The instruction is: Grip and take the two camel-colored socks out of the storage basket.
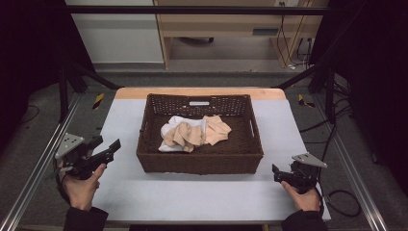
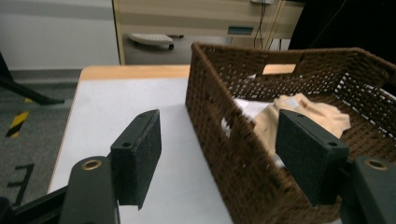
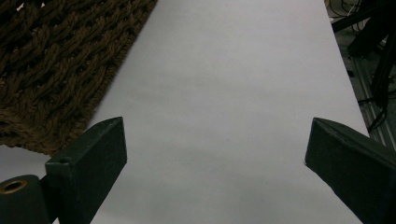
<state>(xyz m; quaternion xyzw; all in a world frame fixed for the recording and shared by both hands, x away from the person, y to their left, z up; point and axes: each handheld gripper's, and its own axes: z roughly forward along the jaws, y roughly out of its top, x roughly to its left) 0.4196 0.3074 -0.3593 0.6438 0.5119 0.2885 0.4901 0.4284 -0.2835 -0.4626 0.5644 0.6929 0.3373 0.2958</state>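
1. So, tan cloth lies crumpled on a white cloth, both in the brown basket mid table.
2. Left gripper sits just left of basket, jaws wide apart, holding nothing.
3. Right gripper sits near basket's front right corner, jaws spread too, w/ nothing in them.

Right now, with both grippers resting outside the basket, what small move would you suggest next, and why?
Probably bring the left gripper up and over the basket's near-left rim toward the crumpled beige cloth. Both grippers are open and hold nothing, the cloth lies loose on a white cloth inside, and the left one already faces the basket, while the right gripper looks along bare table.
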